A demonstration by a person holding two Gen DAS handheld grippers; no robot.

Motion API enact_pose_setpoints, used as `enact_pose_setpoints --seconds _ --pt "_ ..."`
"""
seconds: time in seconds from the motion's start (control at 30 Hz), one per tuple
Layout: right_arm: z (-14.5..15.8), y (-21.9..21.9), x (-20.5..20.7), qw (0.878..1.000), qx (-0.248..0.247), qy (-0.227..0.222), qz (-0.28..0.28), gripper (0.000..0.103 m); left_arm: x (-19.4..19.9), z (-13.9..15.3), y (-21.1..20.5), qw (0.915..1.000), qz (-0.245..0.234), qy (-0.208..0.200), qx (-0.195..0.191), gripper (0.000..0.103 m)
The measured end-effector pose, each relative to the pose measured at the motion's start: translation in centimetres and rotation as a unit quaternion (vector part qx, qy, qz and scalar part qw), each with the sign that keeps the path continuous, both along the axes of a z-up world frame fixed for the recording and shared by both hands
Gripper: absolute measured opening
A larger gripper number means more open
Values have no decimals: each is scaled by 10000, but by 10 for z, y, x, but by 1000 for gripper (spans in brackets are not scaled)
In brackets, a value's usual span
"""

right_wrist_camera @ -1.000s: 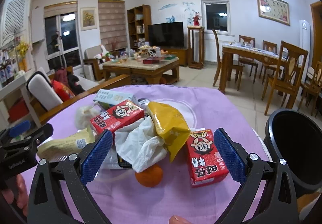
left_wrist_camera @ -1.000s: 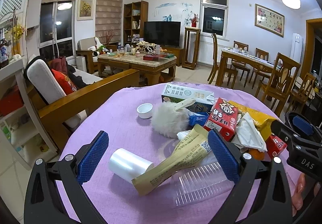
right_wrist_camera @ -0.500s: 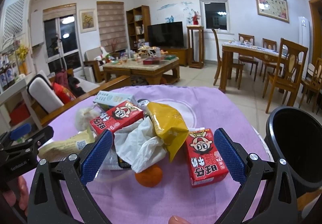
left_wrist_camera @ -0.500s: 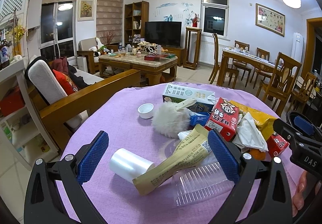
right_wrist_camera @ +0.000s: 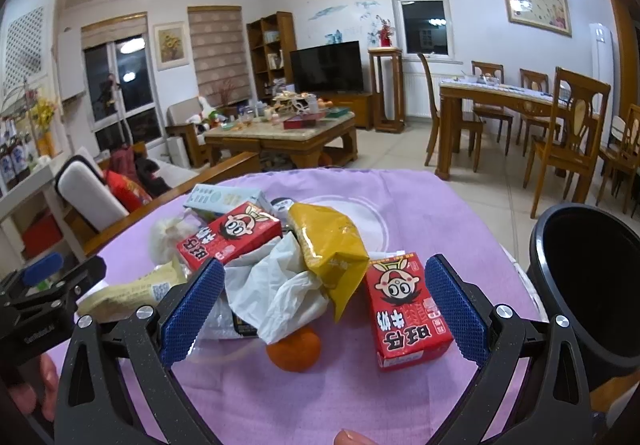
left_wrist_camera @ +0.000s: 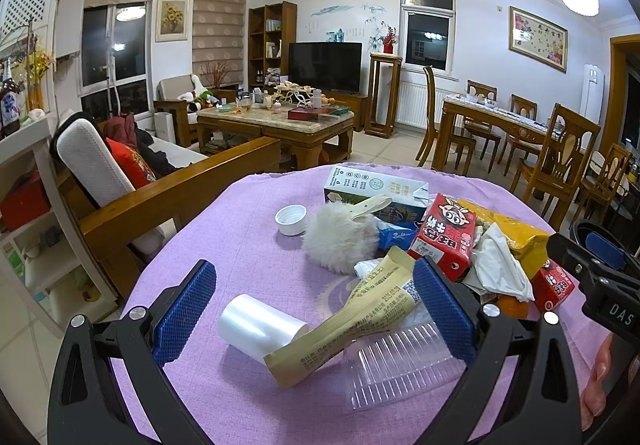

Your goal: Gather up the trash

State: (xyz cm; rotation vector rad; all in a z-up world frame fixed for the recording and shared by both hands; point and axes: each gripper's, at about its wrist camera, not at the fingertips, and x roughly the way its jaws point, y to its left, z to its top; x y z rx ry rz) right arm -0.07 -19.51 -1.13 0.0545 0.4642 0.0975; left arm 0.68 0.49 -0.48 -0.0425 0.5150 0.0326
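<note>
Trash lies piled on a round table with a purple cloth. My left gripper is open and empty above a white plastic cup, a beige wrapper and a clear ribbed tray. My right gripper is open and empty over a white tissue, a yellow bag, an orange and a red carton. A second red carton lies further back. A black bin stands at the right.
A white bottle cap, a fluffy white ball and a white-green carton lie toward the table's far side. A wooden sofa arm is close on the left. Dining chairs stand at the right.
Both grippers have stayed open and nearly still. The right view has shifted slightly, with the bin a little more in view.
</note>
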Motion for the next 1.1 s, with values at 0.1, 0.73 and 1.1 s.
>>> enact_pose_setpoints --seconds 0.1,0.73,1.1 --pt "1 -1 -1 10000 16 1 -3 99 0 0 0 10000 0 3 -2 98" --pt "4 -4 -3 10000 46 25 -15 99 0 0 -1 10000 2 13 6 98" --pt "4 5 -4 9999 60 47 -67 99 1 -1 0 10000 2 19 5 98"
